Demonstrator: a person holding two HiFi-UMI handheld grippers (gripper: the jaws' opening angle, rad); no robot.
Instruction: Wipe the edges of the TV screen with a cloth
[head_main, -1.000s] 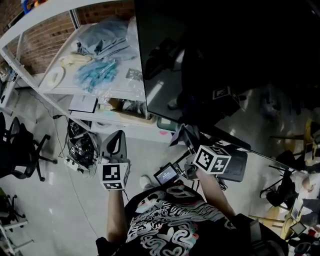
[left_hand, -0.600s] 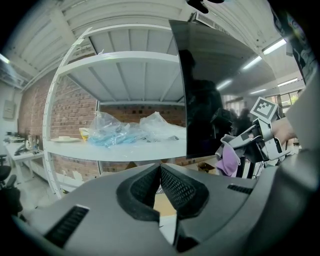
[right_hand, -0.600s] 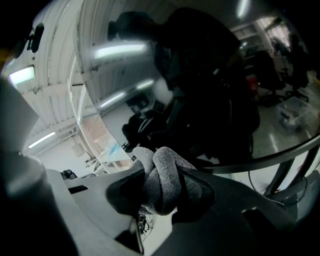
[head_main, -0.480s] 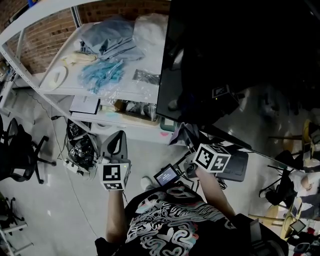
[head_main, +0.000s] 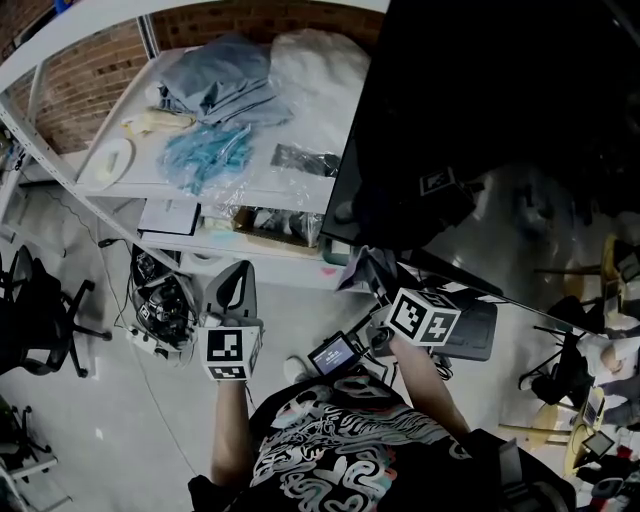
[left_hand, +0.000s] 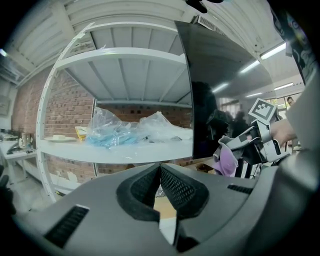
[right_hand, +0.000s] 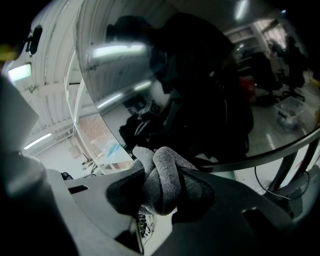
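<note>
Shifted rightward across the head view, the TV screen (head_main: 500, 120) uncovers more of the shelf (head_main: 130, 185). The cloth (head_main: 362, 270) sits bunched just beside the screen's lower left corner, clamped in the right gripper (right_hand: 161, 192). The left gripper (left_hand: 160, 187), left of the screen, is closed and empty.

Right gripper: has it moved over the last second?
No. The right gripper, shut on the cloth, stays where it was against the shelf in the head view.
</note>
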